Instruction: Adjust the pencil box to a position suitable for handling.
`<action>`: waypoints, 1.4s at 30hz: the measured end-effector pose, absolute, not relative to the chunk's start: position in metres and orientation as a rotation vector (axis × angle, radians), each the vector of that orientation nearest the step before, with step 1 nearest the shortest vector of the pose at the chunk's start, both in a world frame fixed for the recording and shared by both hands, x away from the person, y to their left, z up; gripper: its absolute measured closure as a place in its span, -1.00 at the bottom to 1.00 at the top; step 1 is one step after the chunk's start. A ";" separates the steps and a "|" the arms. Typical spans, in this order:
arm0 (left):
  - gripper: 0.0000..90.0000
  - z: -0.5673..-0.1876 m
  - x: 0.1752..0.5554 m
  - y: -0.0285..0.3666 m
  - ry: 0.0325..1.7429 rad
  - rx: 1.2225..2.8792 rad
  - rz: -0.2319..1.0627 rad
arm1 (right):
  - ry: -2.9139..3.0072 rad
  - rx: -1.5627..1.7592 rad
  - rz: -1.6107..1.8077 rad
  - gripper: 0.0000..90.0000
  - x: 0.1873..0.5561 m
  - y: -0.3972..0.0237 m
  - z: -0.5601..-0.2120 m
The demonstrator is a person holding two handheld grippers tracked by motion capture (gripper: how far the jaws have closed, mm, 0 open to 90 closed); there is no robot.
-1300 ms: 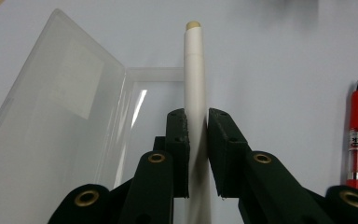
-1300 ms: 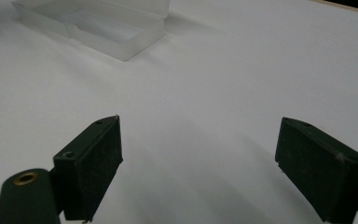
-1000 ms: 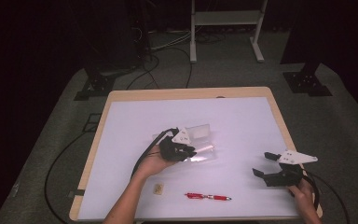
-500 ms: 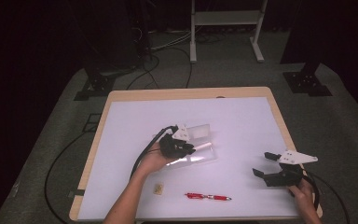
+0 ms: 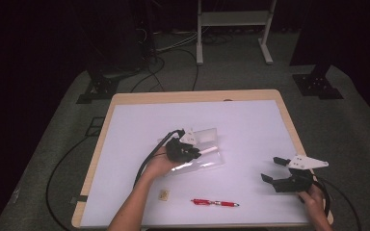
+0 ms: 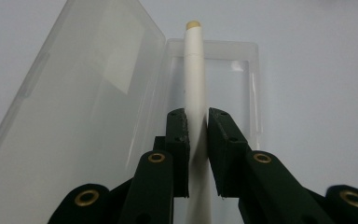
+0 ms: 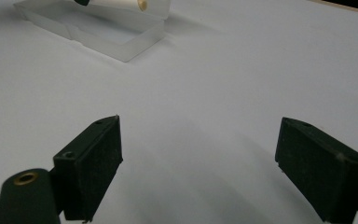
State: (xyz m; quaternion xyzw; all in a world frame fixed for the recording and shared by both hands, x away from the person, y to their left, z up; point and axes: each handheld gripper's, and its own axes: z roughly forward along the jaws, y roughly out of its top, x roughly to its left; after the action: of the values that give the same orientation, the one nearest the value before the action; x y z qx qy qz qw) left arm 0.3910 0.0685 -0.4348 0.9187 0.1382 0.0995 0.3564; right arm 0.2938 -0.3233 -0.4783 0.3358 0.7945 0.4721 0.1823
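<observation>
Left fingers [image 6: 196,140] clamp a smooth white cylinder [image 6: 195,74]; right fingers [image 7: 214,172] apart.

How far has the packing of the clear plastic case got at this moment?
Done: the clear plastic hinged case lies open on the white table. In hand: the left tool is shut on a white pen with a tan tip, held over the case's tray. Left, probably: setting it down, then the red pen and the small tan eraser, both on the table. The right tool is open, idle.

red pen [image 5: 215,203] near front edge | small tan eraser [image 5: 163,194] left of it
</observation>
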 end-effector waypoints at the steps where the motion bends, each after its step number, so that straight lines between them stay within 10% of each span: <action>1: 0.75 -0.435 0.391 0.069 0.361 2.370 0.255 | 2.242 0.947 1.333 -0.69 0.294 -0.323 -0.478; 42: 0.75 -0.454 0.402 0.070 0.399 2.413 0.212 | 2.242 0.948 1.336 -0.69 0.294 -0.324 -0.478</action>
State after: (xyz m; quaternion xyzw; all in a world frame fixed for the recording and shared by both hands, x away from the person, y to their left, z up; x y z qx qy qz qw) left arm 0.4016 0.0701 -0.4540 0.9256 0.1529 0.0813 0.3365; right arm 0.2940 -0.3236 -0.4784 0.3359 0.7939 0.4732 0.1814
